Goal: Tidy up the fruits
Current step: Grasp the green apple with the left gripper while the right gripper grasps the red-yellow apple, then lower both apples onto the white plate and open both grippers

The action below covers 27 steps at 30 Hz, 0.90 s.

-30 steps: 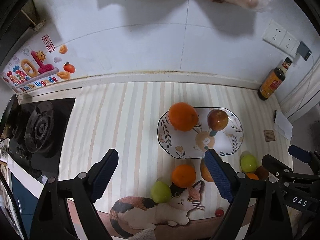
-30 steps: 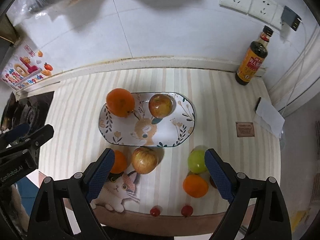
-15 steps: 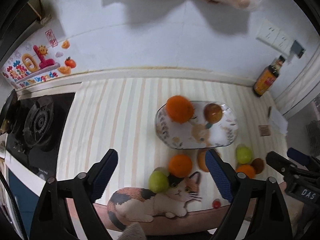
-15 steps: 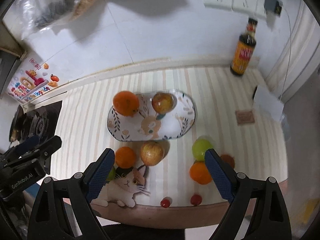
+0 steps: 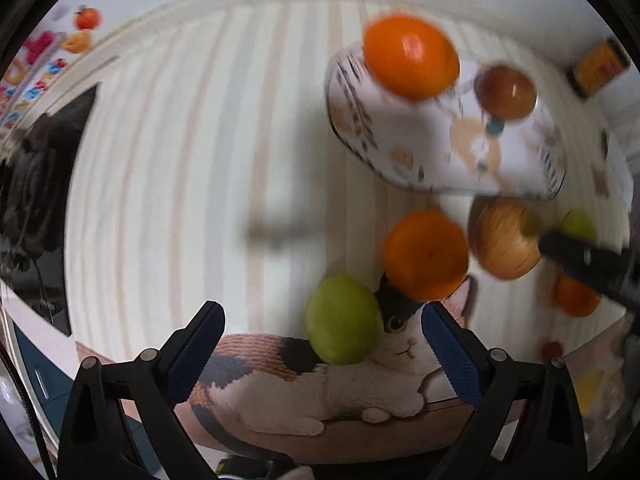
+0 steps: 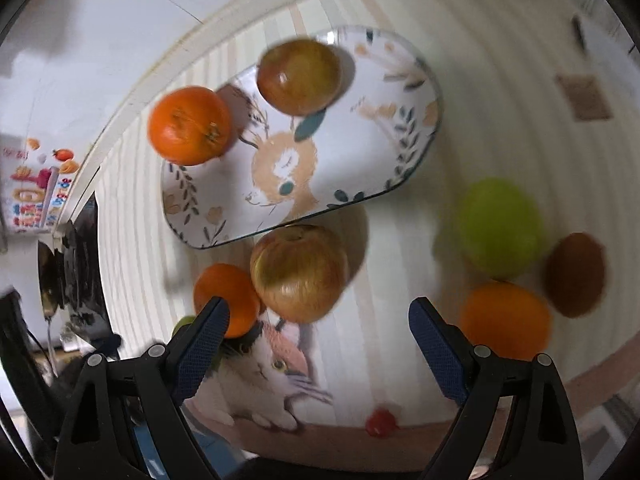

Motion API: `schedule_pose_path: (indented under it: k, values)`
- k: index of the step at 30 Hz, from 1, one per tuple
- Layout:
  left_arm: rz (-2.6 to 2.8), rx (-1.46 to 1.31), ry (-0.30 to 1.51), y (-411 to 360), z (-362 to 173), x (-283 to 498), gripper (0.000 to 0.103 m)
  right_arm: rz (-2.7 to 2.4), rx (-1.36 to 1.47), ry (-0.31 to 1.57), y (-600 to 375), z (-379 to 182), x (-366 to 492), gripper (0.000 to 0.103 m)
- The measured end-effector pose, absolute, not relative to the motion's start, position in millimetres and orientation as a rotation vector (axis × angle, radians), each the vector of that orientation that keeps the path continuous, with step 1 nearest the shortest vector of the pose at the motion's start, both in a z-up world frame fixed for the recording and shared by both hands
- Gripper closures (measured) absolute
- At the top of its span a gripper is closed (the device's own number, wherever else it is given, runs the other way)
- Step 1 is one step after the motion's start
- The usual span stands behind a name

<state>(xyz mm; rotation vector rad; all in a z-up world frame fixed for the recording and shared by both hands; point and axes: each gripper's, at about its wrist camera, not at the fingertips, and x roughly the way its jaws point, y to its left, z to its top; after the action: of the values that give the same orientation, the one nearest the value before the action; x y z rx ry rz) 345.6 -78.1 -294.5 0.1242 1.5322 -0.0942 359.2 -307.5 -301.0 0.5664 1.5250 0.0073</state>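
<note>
Left claw hangs spread and empty over the green apple on the striped surface, an orange beside it. Right claw, spread and empty, hovers by a pale apple below the plate.

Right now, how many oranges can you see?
3: one on the plate at, one beside the big apple at, one near the green apple at.

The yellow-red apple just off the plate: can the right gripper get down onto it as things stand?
Probably yes. The right gripper is open and empty, with the apple just ahead between its fingers. Only the orange touching the apple's side might crowd one finger.
</note>
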Motion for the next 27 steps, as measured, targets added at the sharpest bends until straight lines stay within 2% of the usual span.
schedule_pose_path:
  k: [2, 3, 4, 6, 9, 16, 27]
  values:
    - [-0.103, 0.157, 1.569, -84, -313, 346, 0.002, 0.002, 0.609, 1.551, -303, -320, 367, 0.012]
    - [-0.112, 0.162, 1.579, -87, -319, 347, 0.005, 0.005, 0.635, 1.559, -300, -330, 370, 0.017]
    - [-0.115, 0.169, 1.588, -89, -325, 347, 0.014, 0.007, 0.647, 1.56, -298, -335, 373, 0.021]
    - [-0.129, 0.168, 1.605, -93, -332, 346, 0.019, 0.015, 0.659, 1.566, -292, -345, 378, 0.034]
    - [-0.157, 0.165, 1.586, -95, -331, 341, 0.054, 0.041, 0.615, 1.558, -281, -346, 381, 0.034]
    - [-0.144, 0.121, 1.577, -82, -323, 316, 0.054, 0.126, 0.31, 1.664, -248, -341, 353, 0.034]
    - [-0.138, 0.07, 1.602, -83, -335, 307, 0.053, 0.096, 0.366, 1.63, -243, -343, 340, 0.034]
